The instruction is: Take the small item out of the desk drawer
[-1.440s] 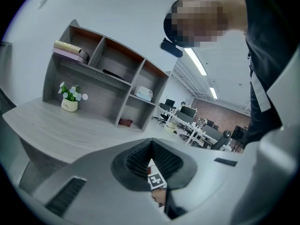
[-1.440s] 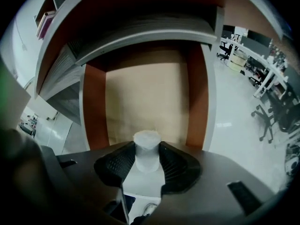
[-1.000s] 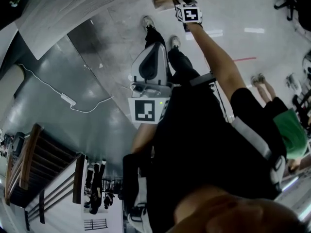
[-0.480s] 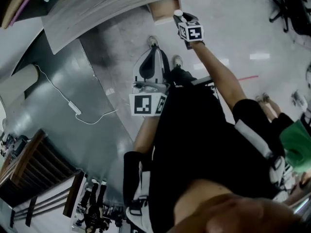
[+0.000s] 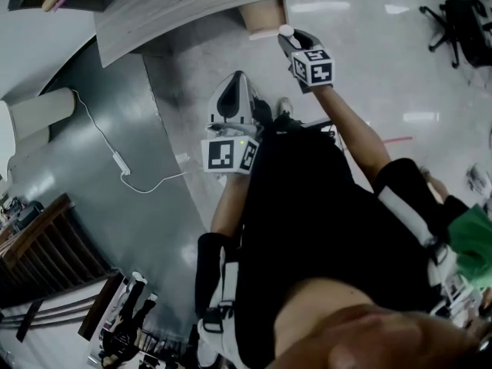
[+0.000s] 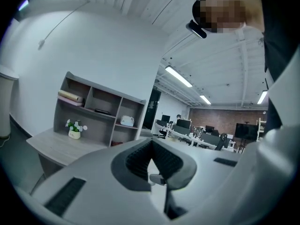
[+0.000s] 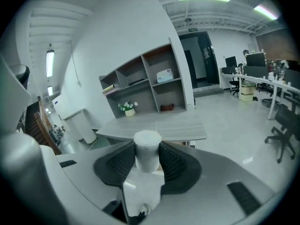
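A small white cylindrical item stands upright between the dark ribbed pads of my right gripper, which is shut on it. In the head view that right gripper is held out over the floor, the white item at its tip, just in front of the open wooden drawer under the grey desk. My left gripper hangs close to the person's body with its jaws together and nothing in them. In its own view the left gripper points towards the desk.
A grey shelf unit with a small flower pot stands on the desk. A white cable with a power strip lies on the dark floor to the left. Office chairs stand at the far right. A wooden rack is at lower left.
The head view has tilted, bringing more of the desk and drawer into sight. The right gripper, still gripping the white item, sits lower in the picture. The left gripper stays near the body.
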Motion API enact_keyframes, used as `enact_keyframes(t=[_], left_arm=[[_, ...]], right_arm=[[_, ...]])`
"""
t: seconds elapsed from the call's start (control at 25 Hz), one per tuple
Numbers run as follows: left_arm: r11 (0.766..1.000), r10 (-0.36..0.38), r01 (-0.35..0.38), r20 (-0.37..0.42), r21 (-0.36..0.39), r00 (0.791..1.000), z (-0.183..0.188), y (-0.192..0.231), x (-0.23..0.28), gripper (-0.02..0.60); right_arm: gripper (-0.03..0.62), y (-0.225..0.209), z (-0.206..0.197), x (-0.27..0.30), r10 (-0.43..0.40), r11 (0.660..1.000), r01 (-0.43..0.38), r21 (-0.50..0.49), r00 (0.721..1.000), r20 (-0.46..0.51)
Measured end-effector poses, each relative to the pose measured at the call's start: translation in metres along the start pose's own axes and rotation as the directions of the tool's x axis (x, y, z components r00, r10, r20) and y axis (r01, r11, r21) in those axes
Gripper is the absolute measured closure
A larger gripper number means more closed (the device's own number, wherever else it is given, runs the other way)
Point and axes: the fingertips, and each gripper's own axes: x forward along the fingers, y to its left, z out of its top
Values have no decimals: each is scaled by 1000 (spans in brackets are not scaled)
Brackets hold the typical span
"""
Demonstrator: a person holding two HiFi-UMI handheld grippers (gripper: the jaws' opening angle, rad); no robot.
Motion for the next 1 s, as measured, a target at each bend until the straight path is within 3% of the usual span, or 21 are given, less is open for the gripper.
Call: enact_keyframes(t=[0.52,1.0], left_arm=[[1000,10,-11,33,13,999,12,18,-35,583],[998,-17,14,38,64,999,21,31,-49,583]], right_arm=[[437,66,44,-104,36,999,-29,-43,985,167],[437,123,60,-166,58,997,-45,-59,966,252]])
